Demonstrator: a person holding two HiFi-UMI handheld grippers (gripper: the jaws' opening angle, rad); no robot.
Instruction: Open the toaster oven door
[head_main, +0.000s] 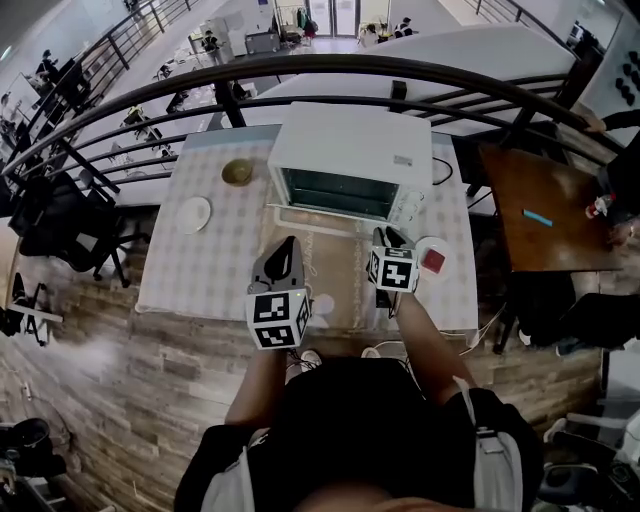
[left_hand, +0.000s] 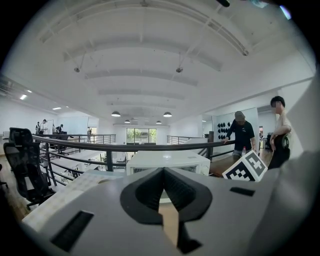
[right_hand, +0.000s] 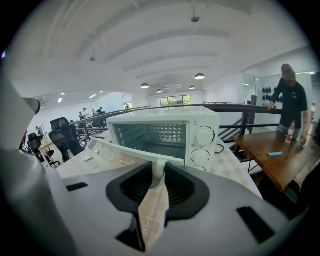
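The white toaster oven stands at the far side of the checked table, and its glass door is folded down toward me. In the right gripper view the oven is close ahead. The white door handle sits between the tips of my right gripper, with the pads touching it on both sides. From the head view, the right gripper is at the door's front right corner. My left gripper hovers over the table in front of the door, shut and empty.
A gold bowl and a white plate lie left of the oven. A white dish with a red thing sits right of my right gripper. A black railing runs behind the table, and a wooden table stands at the right.
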